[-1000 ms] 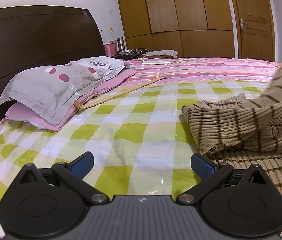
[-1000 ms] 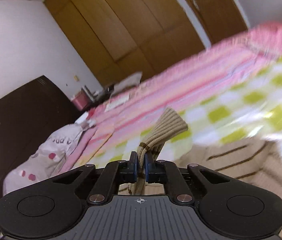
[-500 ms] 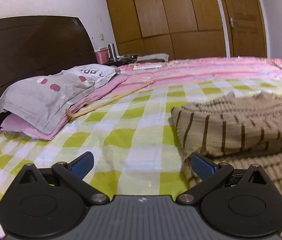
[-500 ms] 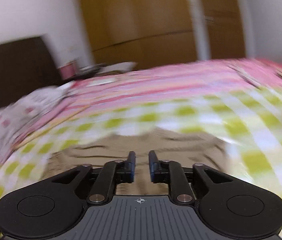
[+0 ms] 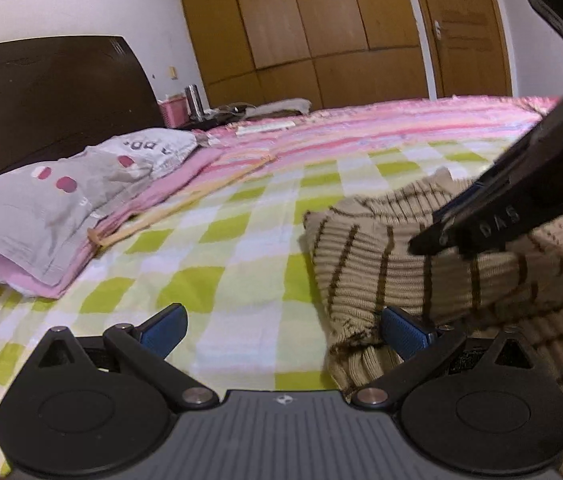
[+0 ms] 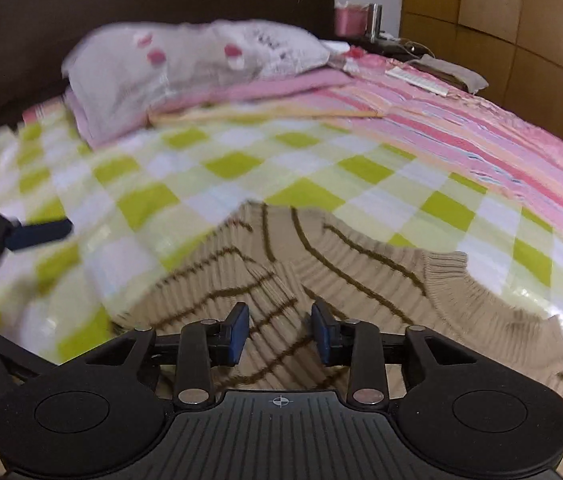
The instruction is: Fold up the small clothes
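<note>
Left wrist view: our left tongs (image 5: 283, 330) stand wide apart beside the partly folded sweater (image 5: 421, 264) on the bed (image 5: 241, 248). Right wrist view: our right tongs (image 6: 280, 332) hover apart above it; further folds remain.

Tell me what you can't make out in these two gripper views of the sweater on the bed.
- Sweater, left wrist view: its right side runs off the frame and the right gripper covers its top.
- Sweater hem, right wrist view: hidden under the gripper body.
- Pillow print, right wrist view: motion blurred, unreadable.
- Left gripper: whether its right finger touches the knit is unclear.
</note>
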The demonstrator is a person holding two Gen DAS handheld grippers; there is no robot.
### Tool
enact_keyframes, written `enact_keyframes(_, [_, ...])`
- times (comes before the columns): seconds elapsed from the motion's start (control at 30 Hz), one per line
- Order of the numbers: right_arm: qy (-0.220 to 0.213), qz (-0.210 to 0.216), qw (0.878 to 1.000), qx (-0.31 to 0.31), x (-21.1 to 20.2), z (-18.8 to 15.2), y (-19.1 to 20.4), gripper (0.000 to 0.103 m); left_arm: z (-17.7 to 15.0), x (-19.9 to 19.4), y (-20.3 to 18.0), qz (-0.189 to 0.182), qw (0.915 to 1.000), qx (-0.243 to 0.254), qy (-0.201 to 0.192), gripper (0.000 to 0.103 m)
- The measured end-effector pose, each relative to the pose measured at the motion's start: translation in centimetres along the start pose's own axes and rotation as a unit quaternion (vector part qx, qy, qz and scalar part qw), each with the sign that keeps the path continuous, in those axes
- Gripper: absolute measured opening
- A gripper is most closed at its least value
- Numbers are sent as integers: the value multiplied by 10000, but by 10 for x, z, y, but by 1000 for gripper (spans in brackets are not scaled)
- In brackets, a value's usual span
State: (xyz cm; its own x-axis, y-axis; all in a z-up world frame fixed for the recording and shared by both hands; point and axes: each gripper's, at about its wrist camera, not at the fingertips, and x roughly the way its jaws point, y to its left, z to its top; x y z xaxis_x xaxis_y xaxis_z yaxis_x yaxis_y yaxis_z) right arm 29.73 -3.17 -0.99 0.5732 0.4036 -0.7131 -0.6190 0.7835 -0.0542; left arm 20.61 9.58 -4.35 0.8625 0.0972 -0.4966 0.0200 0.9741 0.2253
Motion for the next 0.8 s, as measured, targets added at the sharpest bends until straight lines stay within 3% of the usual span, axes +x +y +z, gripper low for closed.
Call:
enact_keyframes(0.1, [-142, -206, 9995, 182, -5, -3, -5, 4, -1, 3, -3, -11, 9999, 52, 90, 103])
enact_keyframes(0.27, [-643, -576, 9896, 1151, -22, -5, -34, 2, -5, 5, -5, -51, 9998, 41, 169, 103])
enact_keyframes(0.4, [-280, -613, 9906, 1188, -5, -10, -35, 12, -6, 4, -6, -12, 9999, 60, 136, 103])
enact_keyframes(0.47, [-311, -598, 9907, 1183, -8, -11, -34, 17, -6, 3, -6, -5, 9999, 60, 127, 103])
enact_keyframes(0.57, [-627, -591, 9862, 1415, -41, -15, -40, 19, -6, 1, -4, -12, 9999, 29, 106, 103])
enact_keyframes(0.67, [-961, -861, 9748, 1818, -91, -37, -58, 24, -5, -4, -2, -67, 9999, -38, 66, 103])
enact_keyframes(0.8, [-894, -1148, 9546, 2599, -132, -83, -85, 25, -2, -11, -2, -137, 9998, -128, -10, 103])
